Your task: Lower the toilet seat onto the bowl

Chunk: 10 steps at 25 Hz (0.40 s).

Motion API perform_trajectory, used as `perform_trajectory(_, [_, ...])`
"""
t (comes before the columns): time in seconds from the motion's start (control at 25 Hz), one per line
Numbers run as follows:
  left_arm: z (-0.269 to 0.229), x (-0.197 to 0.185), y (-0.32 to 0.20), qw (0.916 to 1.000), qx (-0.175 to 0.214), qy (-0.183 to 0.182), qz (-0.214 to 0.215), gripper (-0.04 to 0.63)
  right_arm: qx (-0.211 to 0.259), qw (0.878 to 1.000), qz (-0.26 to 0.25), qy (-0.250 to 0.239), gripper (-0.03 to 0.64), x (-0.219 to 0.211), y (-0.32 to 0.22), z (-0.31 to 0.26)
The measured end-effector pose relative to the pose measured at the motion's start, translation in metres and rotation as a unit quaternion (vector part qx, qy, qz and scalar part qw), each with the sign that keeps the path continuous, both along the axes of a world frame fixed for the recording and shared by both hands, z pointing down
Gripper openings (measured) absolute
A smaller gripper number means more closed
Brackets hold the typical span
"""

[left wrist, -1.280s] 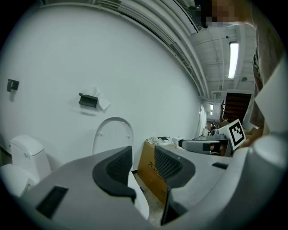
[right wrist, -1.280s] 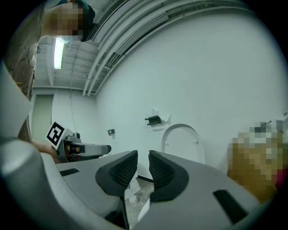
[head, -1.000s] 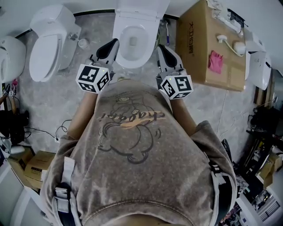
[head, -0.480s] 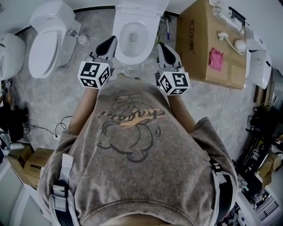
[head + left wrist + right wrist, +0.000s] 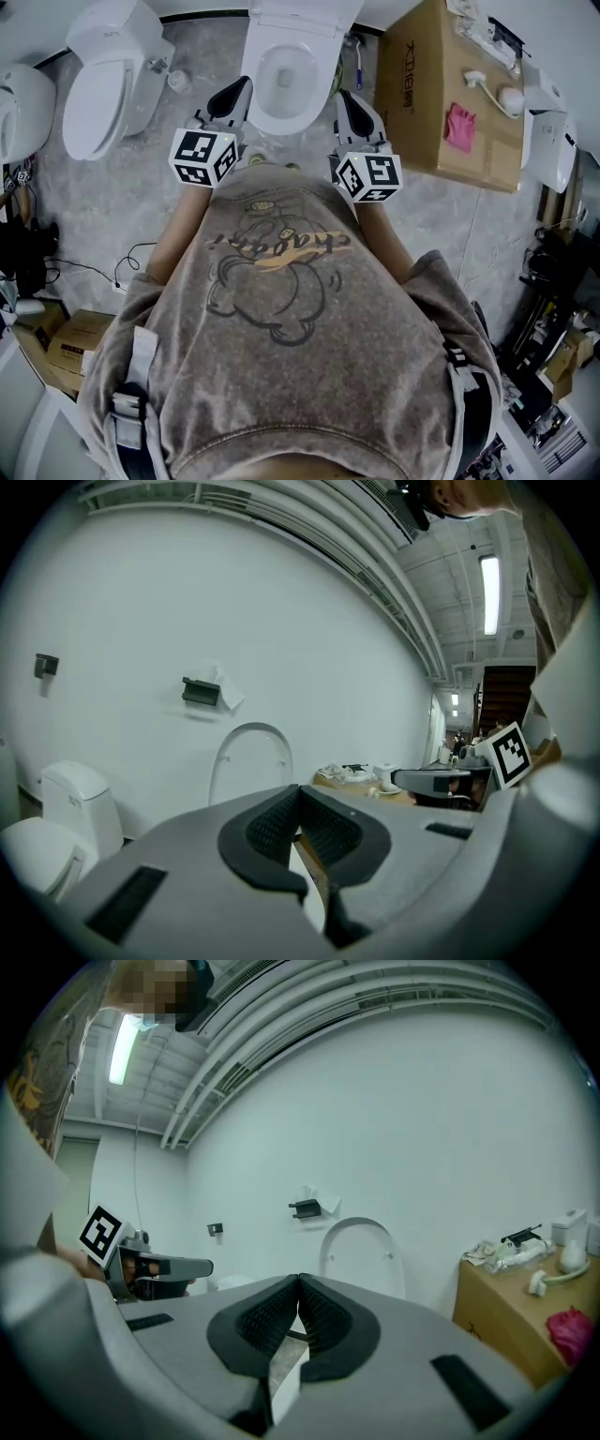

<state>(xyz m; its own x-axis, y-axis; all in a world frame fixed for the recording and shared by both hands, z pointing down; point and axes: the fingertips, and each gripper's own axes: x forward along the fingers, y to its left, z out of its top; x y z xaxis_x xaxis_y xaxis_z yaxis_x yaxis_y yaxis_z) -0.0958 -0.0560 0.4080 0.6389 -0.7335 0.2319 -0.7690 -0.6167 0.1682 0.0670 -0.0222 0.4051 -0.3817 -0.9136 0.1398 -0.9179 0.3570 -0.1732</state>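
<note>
The white toilet (image 5: 281, 103) stands straight ahead of me on the floor, its bowl uncovered. Its seat and lid (image 5: 248, 761) stand upright against the white wall, also visible as an arch in the right gripper view (image 5: 361, 1255). My left gripper (image 5: 239, 89) hovers by the bowl's left side, jaws shut with nothing between them (image 5: 300, 794). My right gripper (image 5: 345, 98) hovers by the bowl's right side, also shut and empty (image 5: 299, 1283). Neither gripper touches the seat. Each gripper shows in the other's view, the right gripper (image 5: 450, 780) and the left gripper (image 5: 155, 1269).
A second toilet (image 5: 108, 84) with its lid down stands to the left, and a third (image 5: 19, 117) at the far left. A large cardboard box (image 5: 422, 112) with a pink cloth (image 5: 457, 129) stands right of the bowl. Cables (image 5: 122, 272) lie on the floor. A paper holder (image 5: 202, 691) hangs on the wall.
The head view has shifted slightly, so toilet and grippers sit a little higher in the picture. Both grippers keep their places beside the bowl.
</note>
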Motion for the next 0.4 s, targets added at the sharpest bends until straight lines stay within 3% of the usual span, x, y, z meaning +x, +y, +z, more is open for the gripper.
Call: perform_trajectory(0.4, [0.0012, -0.0031, 0.0057, 1.0, -0.002, 0.002, -0.005, 0.01, 0.001, 1.0, -0.004, 0.001, 0.026, -0.0022, 0.0001, -0.0022])
